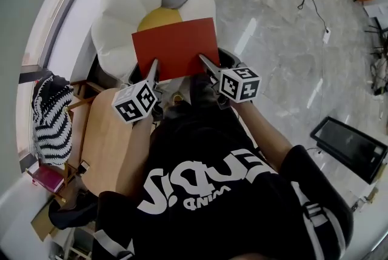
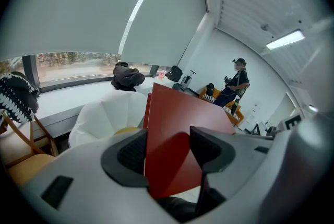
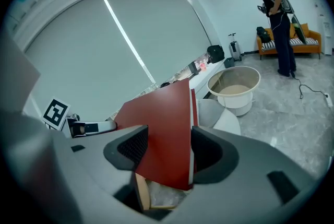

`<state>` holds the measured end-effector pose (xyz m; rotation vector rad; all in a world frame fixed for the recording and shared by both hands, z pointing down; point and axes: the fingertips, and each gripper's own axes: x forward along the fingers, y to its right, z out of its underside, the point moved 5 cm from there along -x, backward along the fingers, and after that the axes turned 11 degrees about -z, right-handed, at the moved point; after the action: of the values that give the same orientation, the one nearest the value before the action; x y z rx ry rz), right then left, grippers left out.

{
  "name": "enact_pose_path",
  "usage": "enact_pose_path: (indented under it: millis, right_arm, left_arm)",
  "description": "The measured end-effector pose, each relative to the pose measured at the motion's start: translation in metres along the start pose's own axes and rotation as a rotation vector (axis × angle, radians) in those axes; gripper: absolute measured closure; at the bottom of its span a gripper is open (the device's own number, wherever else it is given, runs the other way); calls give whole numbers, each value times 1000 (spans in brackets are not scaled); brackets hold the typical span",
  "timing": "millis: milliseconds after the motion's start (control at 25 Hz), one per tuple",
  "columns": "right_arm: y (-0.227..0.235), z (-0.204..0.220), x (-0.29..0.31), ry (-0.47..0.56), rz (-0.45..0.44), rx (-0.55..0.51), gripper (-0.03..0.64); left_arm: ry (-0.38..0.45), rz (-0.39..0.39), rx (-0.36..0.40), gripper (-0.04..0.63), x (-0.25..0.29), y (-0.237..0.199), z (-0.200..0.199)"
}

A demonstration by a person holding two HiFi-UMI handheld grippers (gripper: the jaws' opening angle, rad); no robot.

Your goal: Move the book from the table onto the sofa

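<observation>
You have the book [image 1: 176,46] off the table [image 1: 104,139]. The left gripper [image 1: 153,68] and right gripper [image 1: 207,64] each clamp its near edge, holding it over the sofa [image 1: 115,25]. What's left is to set it down and let go.

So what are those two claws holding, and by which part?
The red book: left gripper on its near edge's left end, right gripper on the right end.

Matt red book [image 1: 176,46], seemingly plush white sofa [image 1: 115,28], glossy floor [image 1: 285,40].
</observation>
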<state>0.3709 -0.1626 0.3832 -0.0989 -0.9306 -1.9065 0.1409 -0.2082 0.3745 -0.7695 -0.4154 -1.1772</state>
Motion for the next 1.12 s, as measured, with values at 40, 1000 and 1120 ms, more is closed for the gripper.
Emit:
enact_pose_path:
  millis: [40,1000,1120]
  right_arm:
    - [7,-8,7,-15,-9,-5,356]
    - [80,-93,152,-231,-187,-88,356]
    - [83,-87,169,-240,-174,-76,356]
  left_arm:
    - [-2,-12,-13,351,7,1,-4]
    - [20,-231,-226,351,112,-25,-53]
    - [0,-229,-232,351,126,-39,-53]
